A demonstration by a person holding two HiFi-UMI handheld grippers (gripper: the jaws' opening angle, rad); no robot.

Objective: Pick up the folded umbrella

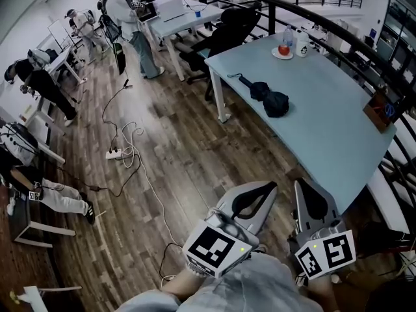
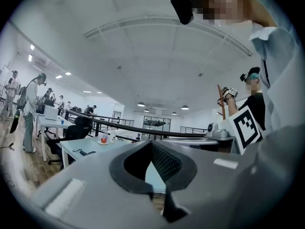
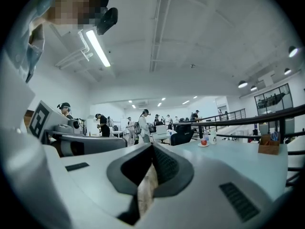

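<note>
The folded black umbrella (image 1: 268,99) lies on the pale blue table (image 1: 325,129), its strap trailing to the left; in the left gripper view the umbrella (image 2: 86,152) is a small dark shape far off. Both grippers are held low at the bottom of the head view, short of the table's near corner and well away from the umbrella. My left gripper (image 1: 272,186) (image 2: 151,143) has its tips together with nothing between them. My right gripper (image 1: 300,184) (image 3: 152,145) also has its tips meeting and holds nothing.
A plate with a red fruit (image 1: 283,50) and a white bottle (image 1: 301,44) stand at the table's far end, a brown box (image 1: 380,109) at its right edge. A black railing (image 1: 325,25) runs behind. An office chair (image 1: 224,34), a power strip with cables (image 1: 116,153) and several people are to the left.
</note>
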